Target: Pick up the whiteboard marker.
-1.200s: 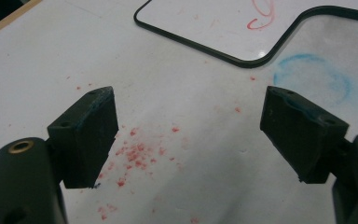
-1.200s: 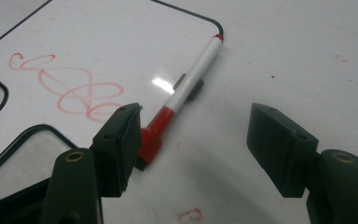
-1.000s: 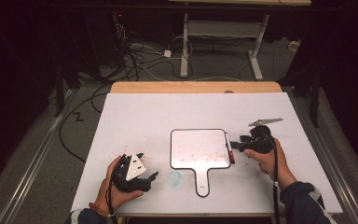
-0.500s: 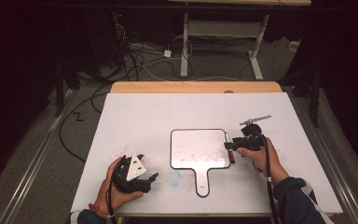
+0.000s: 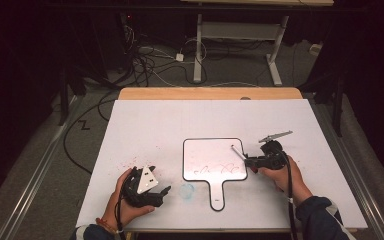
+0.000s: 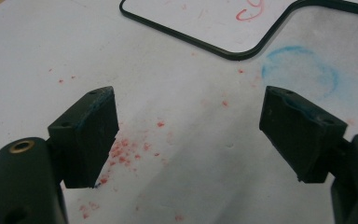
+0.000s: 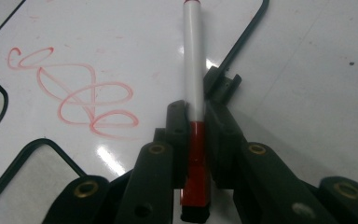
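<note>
- Over the right edge of the small whiteboard (image 5: 212, 159), the right gripper (image 5: 252, 161) now holds the marker (image 5: 238, 152) with its white barrel reaching onto the board face; a second ago the same gripper sat just off that edge, clear of the board.
- Right gripper view: fingers (image 7: 177, 123) are clamped on the marker (image 7: 194, 84) at the join of its red end and white barrel. The far end of the marker runs out of the top of the picture, so contact with the board cannot be confirmed.
- Red looping scribble (image 7: 74, 91) lies on the board face, left of the marker barrel and apart from it.
- Left gripper (image 5: 150, 187) rests on the worktop (image 5: 155, 125) off the lower left corner of the whiteboard, same place as a second ago. Its fingers (image 6: 91, 133) stand wide apart and hold nothing.
- Red specks (image 6: 121, 149) on the worktop between those fingers; a faint blue ring stain (image 6: 300, 65) beside the whiteboard handle (image 5: 217, 192).
- Judgement: the marker is brought in over the board, so the work in hand looks like adding to or going over the red scribble; the left side is idle and does not steady the board.
</note>
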### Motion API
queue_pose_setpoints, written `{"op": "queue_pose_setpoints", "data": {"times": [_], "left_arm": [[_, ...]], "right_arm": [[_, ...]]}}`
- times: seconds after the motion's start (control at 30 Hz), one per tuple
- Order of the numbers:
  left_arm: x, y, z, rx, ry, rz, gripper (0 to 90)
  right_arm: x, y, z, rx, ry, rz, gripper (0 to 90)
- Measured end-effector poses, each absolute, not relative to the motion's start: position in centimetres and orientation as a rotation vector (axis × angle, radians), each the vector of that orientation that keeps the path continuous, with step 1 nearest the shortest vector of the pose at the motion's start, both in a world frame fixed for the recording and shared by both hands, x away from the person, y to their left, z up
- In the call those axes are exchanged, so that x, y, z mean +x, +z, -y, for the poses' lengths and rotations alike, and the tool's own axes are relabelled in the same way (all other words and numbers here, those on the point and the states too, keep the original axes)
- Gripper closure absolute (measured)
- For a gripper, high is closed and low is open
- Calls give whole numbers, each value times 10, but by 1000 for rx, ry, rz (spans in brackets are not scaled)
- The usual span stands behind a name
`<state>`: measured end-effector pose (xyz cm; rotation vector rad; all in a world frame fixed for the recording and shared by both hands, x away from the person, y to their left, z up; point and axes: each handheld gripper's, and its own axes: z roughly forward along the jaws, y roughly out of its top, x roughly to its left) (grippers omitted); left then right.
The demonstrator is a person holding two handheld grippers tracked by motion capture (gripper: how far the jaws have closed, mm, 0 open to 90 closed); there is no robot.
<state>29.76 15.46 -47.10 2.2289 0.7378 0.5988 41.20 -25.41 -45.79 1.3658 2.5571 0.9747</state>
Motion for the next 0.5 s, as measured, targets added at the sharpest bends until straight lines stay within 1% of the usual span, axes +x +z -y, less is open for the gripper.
{"op": "queue_pose_setpoints", "data": {"times": [0.13,0.3,0.5], "left_arm": [[298,-470,-153,2217,583,-746,192],[300,-466,-150,2180,564,-766,199],[308,-452,-142,2102,489,-777,222]], "right_arm": [[409,-455,252,1321,971,-2544,815],[398,-439,251,1234,1057,-2496,815],[381,-422,244,1117,1181,-2440,815]]}}
